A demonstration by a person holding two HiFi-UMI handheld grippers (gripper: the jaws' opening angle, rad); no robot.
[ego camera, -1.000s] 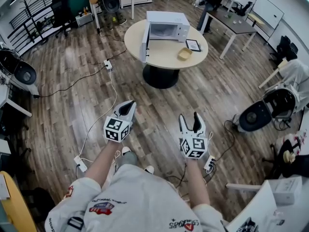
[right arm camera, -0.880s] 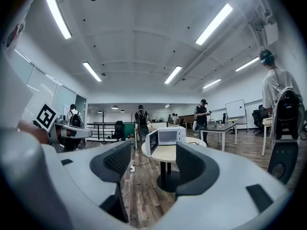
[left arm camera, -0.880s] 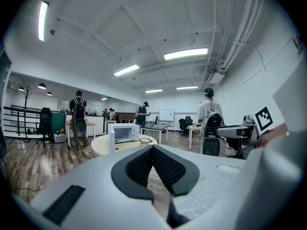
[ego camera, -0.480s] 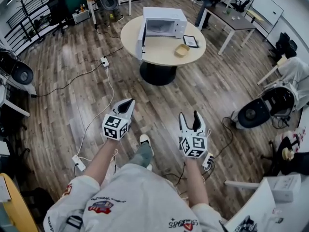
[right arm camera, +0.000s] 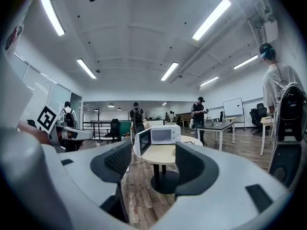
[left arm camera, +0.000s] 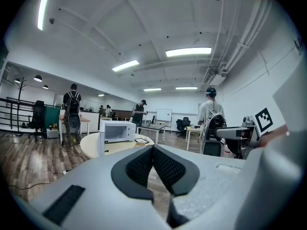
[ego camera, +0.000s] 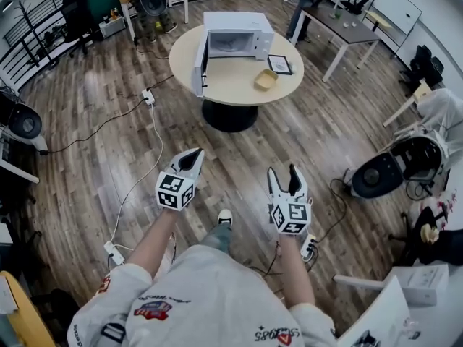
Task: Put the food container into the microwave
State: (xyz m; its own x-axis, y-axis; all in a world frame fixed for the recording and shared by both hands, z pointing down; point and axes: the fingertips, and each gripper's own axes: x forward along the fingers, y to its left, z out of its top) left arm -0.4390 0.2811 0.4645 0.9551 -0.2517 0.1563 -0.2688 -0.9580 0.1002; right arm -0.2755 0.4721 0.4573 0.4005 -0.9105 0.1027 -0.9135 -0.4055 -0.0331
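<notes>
A white microwave [ego camera: 235, 35] stands on a round beige table [ego camera: 231, 78] ahead, its door [ego camera: 200, 63] swung open to the left. A small tan food container [ego camera: 265, 79] lies on the table to the right of the microwave, near a dark framed tablet [ego camera: 279, 64]. My left gripper [ego camera: 192, 156] is shut and empty, well short of the table. My right gripper [ego camera: 283, 176] is open and empty, also over the floor. The microwave [right arm camera: 164, 134] shows between the right jaws in the right gripper view and at left [left arm camera: 117, 131] in the left gripper view.
Cables and power strips [ego camera: 148, 96] run across the wooden floor to the left. A round black machine [ego camera: 382, 172] sits at the right. People stand by desks [ego camera: 347, 31] beyond the table. Office chairs are at the back left.
The table and microwave have drawn nearer and shifted left in the head view as the person walks forward. Both grippers keep their pose.
</notes>
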